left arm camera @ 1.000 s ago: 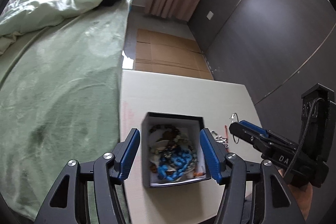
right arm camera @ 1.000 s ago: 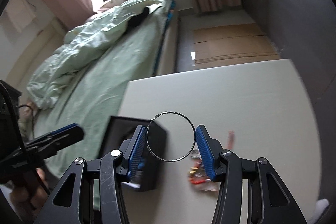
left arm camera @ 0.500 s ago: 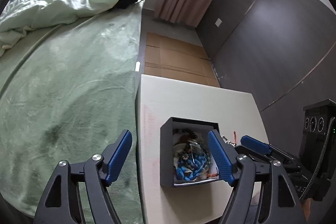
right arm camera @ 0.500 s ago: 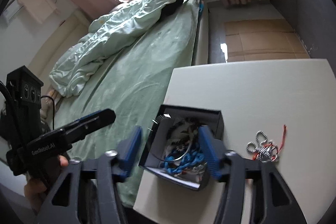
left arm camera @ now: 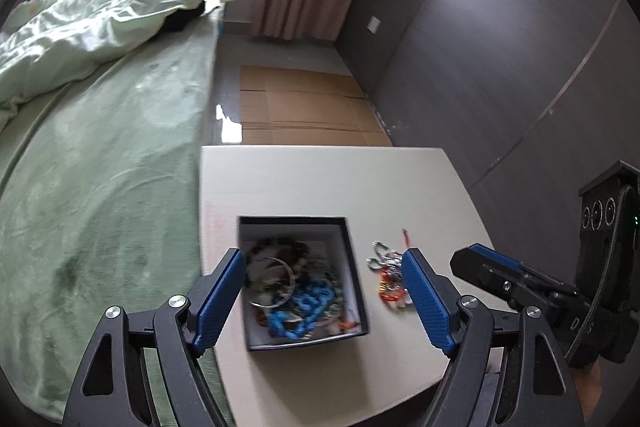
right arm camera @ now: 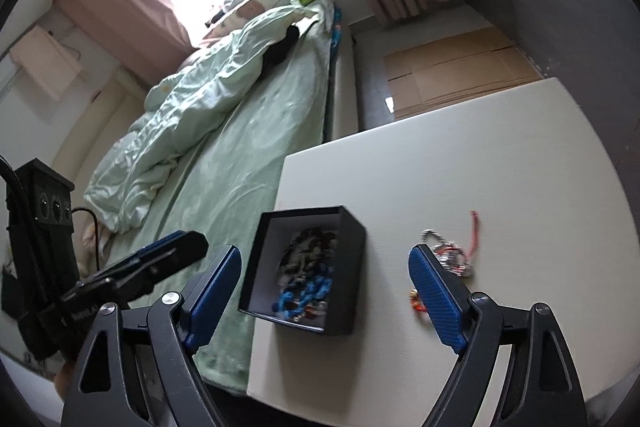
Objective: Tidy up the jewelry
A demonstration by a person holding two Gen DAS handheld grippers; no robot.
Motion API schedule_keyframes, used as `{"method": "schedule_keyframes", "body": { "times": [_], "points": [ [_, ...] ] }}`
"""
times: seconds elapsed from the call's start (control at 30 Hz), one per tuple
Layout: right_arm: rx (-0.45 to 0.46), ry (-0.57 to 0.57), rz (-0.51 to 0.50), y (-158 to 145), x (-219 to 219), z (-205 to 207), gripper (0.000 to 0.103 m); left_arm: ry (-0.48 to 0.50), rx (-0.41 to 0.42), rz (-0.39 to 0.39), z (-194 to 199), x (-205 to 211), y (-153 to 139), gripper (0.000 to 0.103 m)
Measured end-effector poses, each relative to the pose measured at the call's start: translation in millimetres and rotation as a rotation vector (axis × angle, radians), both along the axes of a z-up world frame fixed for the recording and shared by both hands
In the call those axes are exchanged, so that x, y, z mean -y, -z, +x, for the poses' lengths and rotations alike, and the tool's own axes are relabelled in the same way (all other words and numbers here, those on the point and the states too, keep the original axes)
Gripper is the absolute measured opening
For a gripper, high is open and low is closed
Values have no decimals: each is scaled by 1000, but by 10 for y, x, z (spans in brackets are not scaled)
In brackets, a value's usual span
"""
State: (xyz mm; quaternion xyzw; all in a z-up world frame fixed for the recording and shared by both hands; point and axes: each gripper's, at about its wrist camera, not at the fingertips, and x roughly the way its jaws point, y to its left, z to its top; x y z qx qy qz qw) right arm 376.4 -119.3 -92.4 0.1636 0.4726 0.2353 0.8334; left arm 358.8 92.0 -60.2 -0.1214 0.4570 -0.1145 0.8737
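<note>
A black open box with a white inside stands on the white table. It holds a blue chain, a silver hoop and other jewelry. A small pile of silver and red jewelry lies on the table right of the box. My left gripper is open and empty above the box. My right gripper is open and empty, above the box, with the pile by its right finger. The right gripper also shows in the left wrist view.
A bed with a green sheet runs along the table's left edge. Flat cardboard lies on the floor beyond the table. A dark wall stands to the right.
My right gripper carried the silver hoop over the box and let go of it; the hoop now lies in the box. The right gripper has opened wide and drawn back.
</note>
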Motion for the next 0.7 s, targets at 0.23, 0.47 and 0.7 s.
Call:
{"method": "schedule_keyframes", "body": {
  "times": [0.23,0.47,0.7],
  "points": [
    [-34,97,74,69,445,-119,86,47,-5,19,21,319,5,81],
    [-55,162,90,134,804,-171,86,110,-30,76,22,745,37,81],
    [-66,167,73,202,1090,-175,86,159,-52,112,34,1122,129,81]
  ]
}}
